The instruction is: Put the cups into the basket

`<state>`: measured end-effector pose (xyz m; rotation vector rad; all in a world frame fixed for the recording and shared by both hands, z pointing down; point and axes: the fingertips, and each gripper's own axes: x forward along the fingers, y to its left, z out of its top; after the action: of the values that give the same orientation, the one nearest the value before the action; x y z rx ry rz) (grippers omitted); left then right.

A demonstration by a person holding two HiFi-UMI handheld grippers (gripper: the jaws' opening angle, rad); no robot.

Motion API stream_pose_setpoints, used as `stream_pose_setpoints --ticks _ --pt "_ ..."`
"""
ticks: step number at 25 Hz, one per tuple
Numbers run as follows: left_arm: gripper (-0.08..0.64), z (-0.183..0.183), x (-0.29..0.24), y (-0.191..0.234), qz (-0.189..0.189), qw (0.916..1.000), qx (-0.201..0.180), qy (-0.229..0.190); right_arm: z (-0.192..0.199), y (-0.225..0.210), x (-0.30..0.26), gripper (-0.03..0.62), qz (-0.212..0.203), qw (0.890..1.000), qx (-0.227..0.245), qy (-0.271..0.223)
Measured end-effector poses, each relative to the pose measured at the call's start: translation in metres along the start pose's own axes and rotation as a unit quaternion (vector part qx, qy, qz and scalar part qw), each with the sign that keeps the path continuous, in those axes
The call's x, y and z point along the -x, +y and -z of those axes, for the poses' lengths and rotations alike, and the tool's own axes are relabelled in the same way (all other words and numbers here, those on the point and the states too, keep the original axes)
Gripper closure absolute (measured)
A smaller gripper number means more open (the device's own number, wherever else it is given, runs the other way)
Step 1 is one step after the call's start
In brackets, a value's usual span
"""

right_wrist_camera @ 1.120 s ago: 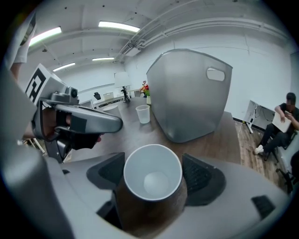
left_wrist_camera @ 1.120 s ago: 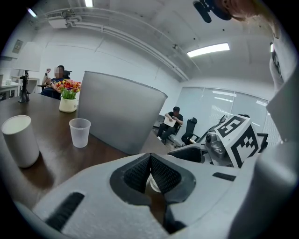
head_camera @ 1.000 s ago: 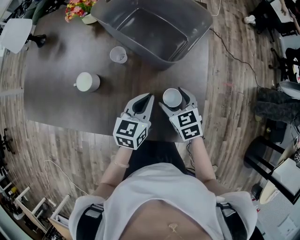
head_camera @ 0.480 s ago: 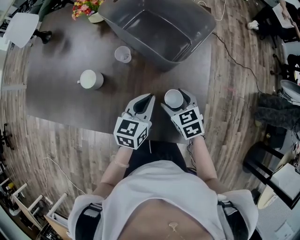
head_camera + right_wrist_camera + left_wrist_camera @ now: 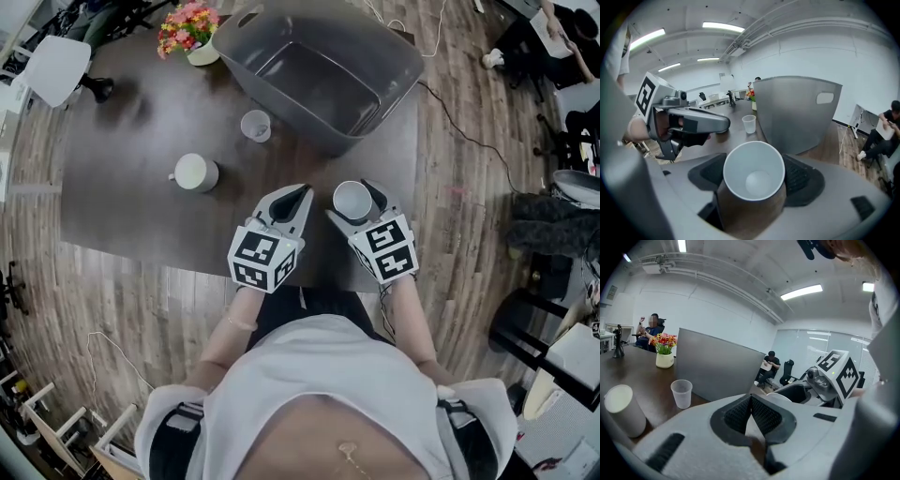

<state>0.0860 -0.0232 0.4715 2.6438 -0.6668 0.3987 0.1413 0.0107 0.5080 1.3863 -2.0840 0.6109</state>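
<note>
A brown paper cup [image 5: 352, 197] with a white inside stands upright between the jaws of my right gripper [image 5: 354, 203], which is shut on it near the table's front edge; in the right gripper view the cup [image 5: 753, 174] fills the jaws of that gripper [image 5: 754, 185]. My left gripper [image 5: 296, 194] hovers just left of it, shut and holding nothing [image 5: 751, 401]. A white paper cup [image 5: 195, 172] and a clear plastic cup [image 5: 255, 125] stand further out on the table. The grey basket [image 5: 389, 89] sits at the back, beyond the held cup.
The dark table [image 5: 122, 187] carries a pot of flowers [image 5: 190, 30] at its back left, beside the basket. A white lamp [image 5: 52, 67] stands at the far left. Wooden floor, cables and chairs [image 5: 553, 206] surround the table; people sit in the background.
The head view has drifted, so the table's things sit lower and further right in the picture. Both grippers keep nearly the same pose, and the right one still holds its cup.
</note>
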Motion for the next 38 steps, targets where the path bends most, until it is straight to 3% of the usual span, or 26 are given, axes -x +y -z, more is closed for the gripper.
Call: stream_pose_setpoints --ticks 4,9,15,27,38 --pt "0.549 -0.015 0.004 0.003 0.005 0.9999 -0.011 -0.008 -0.023 0.002 0.009 0.219 -0.002 1.000 -0.001 -0.014" --pt "0.549 -0.031 0.011 0.001 0.021 0.9994 -0.025 -0.013 -0.045 0.011 0.021 0.219 -0.008 0.999 0.034 -0.005" --pt "0.549 -0.052 0.018 0.003 0.036 0.9985 -0.037 -0.020 -0.069 0.026 0.037 0.219 -0.033 0.997 0.070 0.005" --pt "0.549 -0.073 0.032 0.007 0.044 0.9969 -0.057 -0.032 -0.108 0.050 0.049 0.219 -0.102 0.991 0.086 -0.013" --pt "0.549 -0.118 0.036 0.026 0.047 0.9939 -0.084 -0.055 -0.168 0.050 0.047 0.219 -0.134 0.981 0.134 -0.032"
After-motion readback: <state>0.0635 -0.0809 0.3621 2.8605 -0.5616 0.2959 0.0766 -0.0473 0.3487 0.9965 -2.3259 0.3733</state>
